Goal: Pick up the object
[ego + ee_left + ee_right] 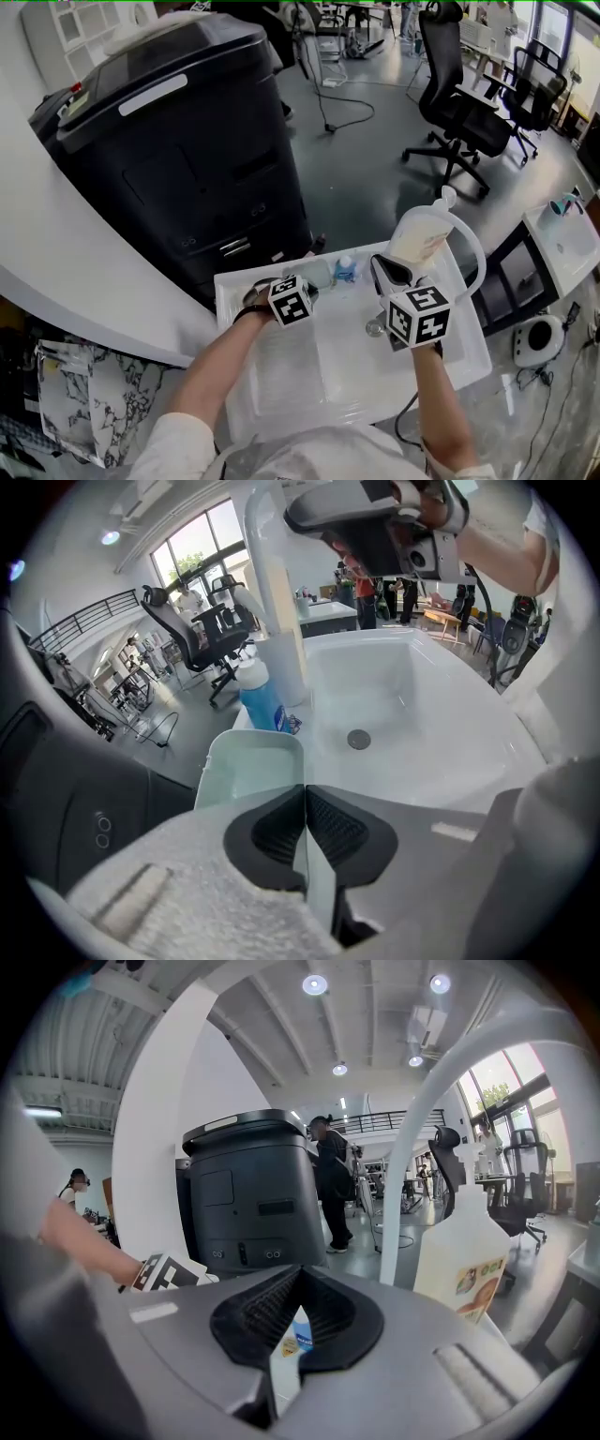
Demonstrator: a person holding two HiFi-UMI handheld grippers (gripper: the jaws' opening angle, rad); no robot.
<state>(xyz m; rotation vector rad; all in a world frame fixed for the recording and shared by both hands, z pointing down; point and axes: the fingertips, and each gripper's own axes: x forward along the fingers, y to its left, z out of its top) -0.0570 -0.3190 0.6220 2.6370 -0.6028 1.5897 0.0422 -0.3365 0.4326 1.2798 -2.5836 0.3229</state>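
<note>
Left gripper view shows the left gripper [305,791] with its pads pressed together on the near right wall of the pale tub [248,766], the thin wall running edge-on between them. The tub sits at the sink's [422,714] back corner and stretches straight ahead of the jaws, its long axis roughly along the line they point. Its far end is just beside a blue bottle [261,700].

From the head view, the left gripper [312,284] pitches steeply down onto the tub [320,273], the forearm coming in from the lower left. The right gripper [384,272] is beside it over the basin, nearer the soap bottle [419,239], and points closer to level. Its own view shows the right gripper [300,1274] with tips touching and nothing held.

So the left hand has the tub. Judging by this, the lift should go straight up, since a one-wall pinch may let the tub swing towards the blue bottle.
</note>
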